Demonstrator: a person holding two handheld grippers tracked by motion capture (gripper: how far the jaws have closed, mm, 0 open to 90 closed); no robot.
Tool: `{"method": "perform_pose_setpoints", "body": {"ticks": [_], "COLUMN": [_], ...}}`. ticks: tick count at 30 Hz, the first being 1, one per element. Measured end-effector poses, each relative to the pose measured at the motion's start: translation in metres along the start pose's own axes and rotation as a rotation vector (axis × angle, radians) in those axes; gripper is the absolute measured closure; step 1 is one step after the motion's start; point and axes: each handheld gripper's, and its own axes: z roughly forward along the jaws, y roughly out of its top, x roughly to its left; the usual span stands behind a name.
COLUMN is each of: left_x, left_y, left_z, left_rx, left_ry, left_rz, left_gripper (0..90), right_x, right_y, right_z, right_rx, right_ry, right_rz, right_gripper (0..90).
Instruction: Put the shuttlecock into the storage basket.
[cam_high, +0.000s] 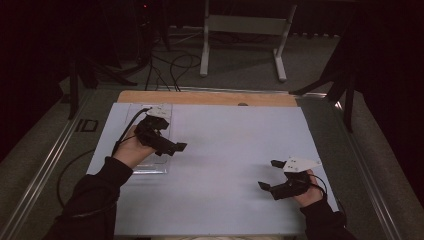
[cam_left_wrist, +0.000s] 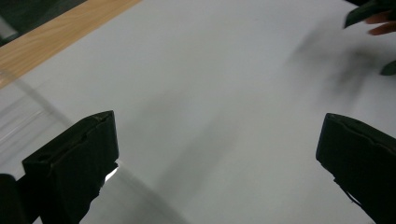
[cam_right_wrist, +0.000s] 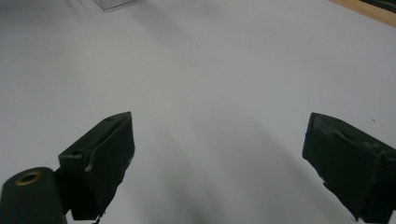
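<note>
Plastic tray (cam_high: 150, 165) lies under the left claw (cam_high: 172, 148) in the high view, while both gripper views show each claw, including the right claw (cam_high: 267, 175), spread apart over bare white desk (cam_high: 230, 150)

This looks like a lab or recording studio. A wooden table (cam_high: 210, 97) covered by a white sheet (cam_high: 225, 165) stands on grey carpet (cam_high: 240, 65), with black curtains (cam_high: 45, 40) closing off the dim surroundings. Cables (cam_high: 172, 67) trail over the floor beside a white metal stand (cam_high: 240, 30), and black tripod legs (cam_high: 345, 85) flank the table.
</note>
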Motion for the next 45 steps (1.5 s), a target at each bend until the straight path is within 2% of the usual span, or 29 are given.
{"method": "perform_pose_setpoints", "body": {"ticks": [4,6,10,18,23,27,34,38,45], "left_x": [-0.010,-0.015,-0.023,-0.042,-0.053,-0.064,-0.075,-0.081,-0.084], "left_y": [0.005,0.007,0.010,0.012,0.009,0.005,-0.006,-0.015,-0.030], "left_z": [0.010,0.014,0.021,0.038,0.047,0.053,0.064,0.068,0.070], "left_rx": [0.002,0.003,-0.005,0.010,0.008,0.020,0.050,0.052,0.067], "left_ry": [-0.033,-0.026,-0.055,-0.115,-0.134,-0.165,-0.188,-0.211,-0.228], "left_rz": [0.033,0.049,0.067,0.110,0.151,0.172,0.202,0.199,0.209], "left_gripper": [0.0,0.0,0.0,0.0,0.0,0.0,0.0,0.0,0.0], "right_x": [0.001,0.001,0.001,0.002,0.003,0.004,0.007,0.008,0.009], "right_y": [0.000,0.000,0.000,-0.001,-0.002,-0.003,-0.006,-0.009,-0.011], "right_z": [-0.002,-0.002,-0.002,0.000,0.001,0.002,0.003,0.001,0.001], "right_rx": [0.001,-0.001,0.000,0.005,0.009,0.011,0.015,0.024,0.027], "right_ry": [-0.002,-0.002,-0.003,0.002,0.005,0.006,0.009,0.011,0.012], "right_rz": [0.003,0.003,0.003,0.000,-0.002,-0.005,-0.004,0.006,0.005], "right_gripper": [9.3,9.4,9.4,9.4,9.4,9.4,9.3,9.3,9.4]}}
